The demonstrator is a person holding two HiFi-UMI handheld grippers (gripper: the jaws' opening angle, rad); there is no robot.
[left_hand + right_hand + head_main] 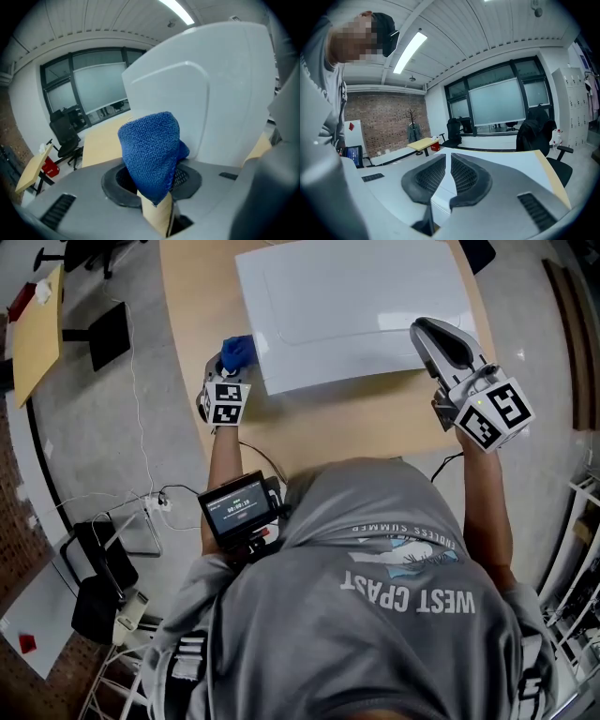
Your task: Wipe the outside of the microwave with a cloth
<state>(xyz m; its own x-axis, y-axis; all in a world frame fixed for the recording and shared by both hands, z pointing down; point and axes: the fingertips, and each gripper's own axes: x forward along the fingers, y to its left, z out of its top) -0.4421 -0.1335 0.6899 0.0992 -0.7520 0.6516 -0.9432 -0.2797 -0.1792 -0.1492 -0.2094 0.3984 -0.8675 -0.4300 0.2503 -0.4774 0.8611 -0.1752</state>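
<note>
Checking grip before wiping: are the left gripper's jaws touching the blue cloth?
Touching: in the left gripper view, the left gripper has its jaws clamped on the blue cloth.

Light wood table (328, 427), front edge near the person. White microwave (356, 306) stands directly on it; bare wood shows in front and to the left.

There is one white microwave (356, 306) at the top centre of the head view and one blue cloth (236, 351) at its left edge. Two grippers show, the left gripper (228, 362) and the right gripper (427, 329), each with one marker cube. There is one wooden table (192, 296), one person (394, 615), and one small screen (239, 507) at centre left. In the right gripper view, at least two black office chairs (536, 126) stand by the windows.
</note>
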